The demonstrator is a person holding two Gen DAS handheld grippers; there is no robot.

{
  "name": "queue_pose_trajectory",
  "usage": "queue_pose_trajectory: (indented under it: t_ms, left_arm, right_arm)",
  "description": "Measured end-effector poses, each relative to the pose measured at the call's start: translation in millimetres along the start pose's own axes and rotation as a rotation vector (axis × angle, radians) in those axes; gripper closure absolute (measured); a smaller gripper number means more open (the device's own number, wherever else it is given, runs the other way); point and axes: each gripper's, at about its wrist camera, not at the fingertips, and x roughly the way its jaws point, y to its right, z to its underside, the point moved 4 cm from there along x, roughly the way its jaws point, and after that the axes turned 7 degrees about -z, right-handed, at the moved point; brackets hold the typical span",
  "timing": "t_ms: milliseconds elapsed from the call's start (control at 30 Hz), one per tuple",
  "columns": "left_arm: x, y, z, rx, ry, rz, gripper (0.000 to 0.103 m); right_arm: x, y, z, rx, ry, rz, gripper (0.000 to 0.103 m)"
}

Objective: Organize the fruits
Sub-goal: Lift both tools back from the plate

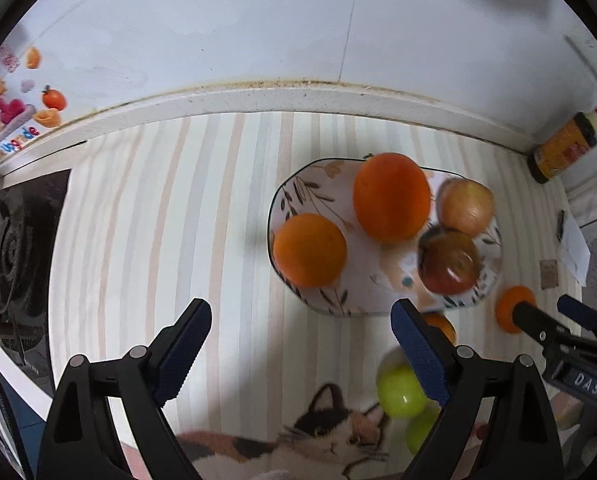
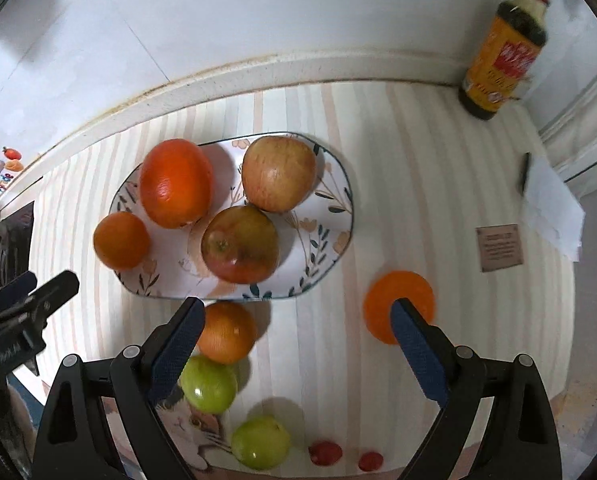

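Note:
A floral plate [image 2: 330, 208] holds a large orange [image 2: 175, 183], a small orange [image 2: 121, 240], a pale apple [image 2: 279, 173] and a red-green apple [image 2: 240, 244]. Off the plate lie an orange [image 2: 228, 332], another orange [image 2: 398, 300], two green fruits [image 2: 208, 384] [image 2: 260, 442] and two small red fruits [image 2: 325, 453] [image 2: 371, 461]. My right gripper [image 2: 298, 328] is open and empty above the mat between the loose oranges. My left gripper [image 1: 302, 332] is open and empty, in front of the plate [image 1: 374, 288]. The large orange [image 1: 392, 198] and small orange [image 1: 310, 250] show there too.
A dark sauce bottle [image 2: 502, 44] stands in the back right corner. A white paper with a pen [image 2: 550, 208] and a brown card [image 2: 500, 247] lie at the right. A stove [image 1: 14, 248] is at the far left. A striped mat [image 1: 178, 220] covers the counter.

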Motion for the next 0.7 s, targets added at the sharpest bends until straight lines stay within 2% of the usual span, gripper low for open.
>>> queue_pose_trajectory:
  t_ms: [367, 700]
  left_arm:
    - [-77, 4, 45, 0.007, 0.130, 0.008, 0.011]
    - [-123, -3, 68, -0.011, 0.203, 0.000, 0.011]
  right_arm:
    - [-73, -15, 38, -0.049, 0.113, -0.016, 0.007]
    - [-136, -30, 69, -0.096, 0.224, -0.026, 0.007]
